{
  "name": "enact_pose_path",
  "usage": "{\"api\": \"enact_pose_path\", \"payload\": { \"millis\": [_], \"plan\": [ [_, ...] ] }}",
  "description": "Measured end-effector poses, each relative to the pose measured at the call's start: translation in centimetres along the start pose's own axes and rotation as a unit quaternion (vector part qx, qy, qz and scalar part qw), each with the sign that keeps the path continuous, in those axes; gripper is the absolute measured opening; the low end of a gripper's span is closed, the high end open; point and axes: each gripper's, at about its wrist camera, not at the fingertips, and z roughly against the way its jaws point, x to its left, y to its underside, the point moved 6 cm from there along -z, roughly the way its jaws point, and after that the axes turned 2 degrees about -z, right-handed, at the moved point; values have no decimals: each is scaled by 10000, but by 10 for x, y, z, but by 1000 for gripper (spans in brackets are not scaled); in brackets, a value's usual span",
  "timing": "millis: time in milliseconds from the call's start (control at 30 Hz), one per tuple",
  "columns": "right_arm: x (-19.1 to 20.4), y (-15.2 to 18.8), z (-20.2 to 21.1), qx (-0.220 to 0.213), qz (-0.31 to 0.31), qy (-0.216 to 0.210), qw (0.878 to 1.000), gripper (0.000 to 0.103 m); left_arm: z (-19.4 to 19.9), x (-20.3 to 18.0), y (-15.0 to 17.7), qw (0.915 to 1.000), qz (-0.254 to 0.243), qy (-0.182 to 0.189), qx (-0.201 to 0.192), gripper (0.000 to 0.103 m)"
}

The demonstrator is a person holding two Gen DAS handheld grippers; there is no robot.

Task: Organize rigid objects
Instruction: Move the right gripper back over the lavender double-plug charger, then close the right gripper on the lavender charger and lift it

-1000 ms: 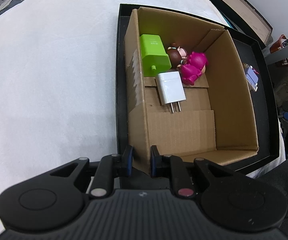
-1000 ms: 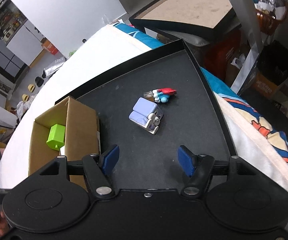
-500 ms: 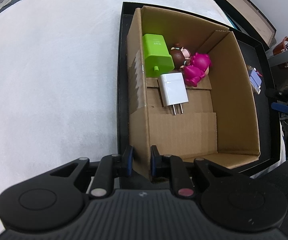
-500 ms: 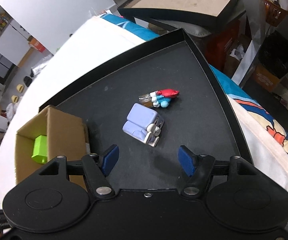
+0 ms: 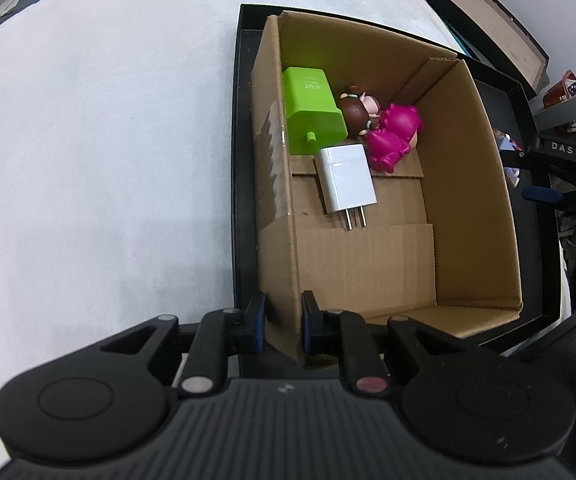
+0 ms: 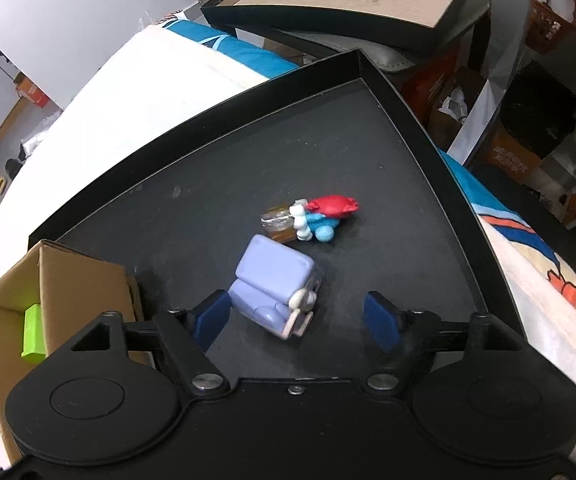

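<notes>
My left gripper [image 5: 282, 326] is shut on the near corner wall of the cardboard box [image 5: 471, 184]. The box holds a green charger [image 5: 311, 110], a white plug adapter [image 5: 345, 178], a brown-haired figurine [image 5: 357, 108] and a pink figurine [image 5: 395, 136]. My right gripper [image 6: 297, 320] is open just above the black tray [image 6: 208, 208]. A lavender toy [image 6: 274, 284] lies between its fingers, close to the left one. A red and blue figurine [image 6: 321, 216] lies beyond it. The box corner [image 6: 80, 284] stands at the left.
The tray sits on a white padded surface [image 5: 100, 140]. Another black-framed tray [image 6: 367, 0] lies beyond the far edge. Shelves and clutter [image 6: 535, 80] stand to the right. My right gripper also shows in the left wrist view [image 5: 559, 176].
My right gripper has moved down and forward toward the lavender toy, which now lies between its open fingers. My left gripper still holds the box corner.
</notes>
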Motion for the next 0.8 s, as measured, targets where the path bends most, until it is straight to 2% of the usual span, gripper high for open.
{"api": "enact_pose_path", "payload": {
  "millis": [333,467,533,567,633,800],
  "plan": [
    [27,-8,-4,-83,217,226,9995,75,2,0,1,10000,-23,41,-54,16],
    [25,-9,-18,35,184,508,9985,75,2,0,1,10000,-65,20,-57,16],
    [24,-7,-27,152,264,645,9975,64,2,0,1,10000,-49,21,-52,16],
    [24,-6,-31,247,326,614,9973,51,1,0,1,10000,-38,21,-54,16],
    [24,-6,-30,263,409,736,9961,49,2,0,1,10000,-32,-2,-63,16],
    [23,-3,-19,339,440,635,9964,49,2,0,1,10000,14,-7,-68,16]
  ]
}}
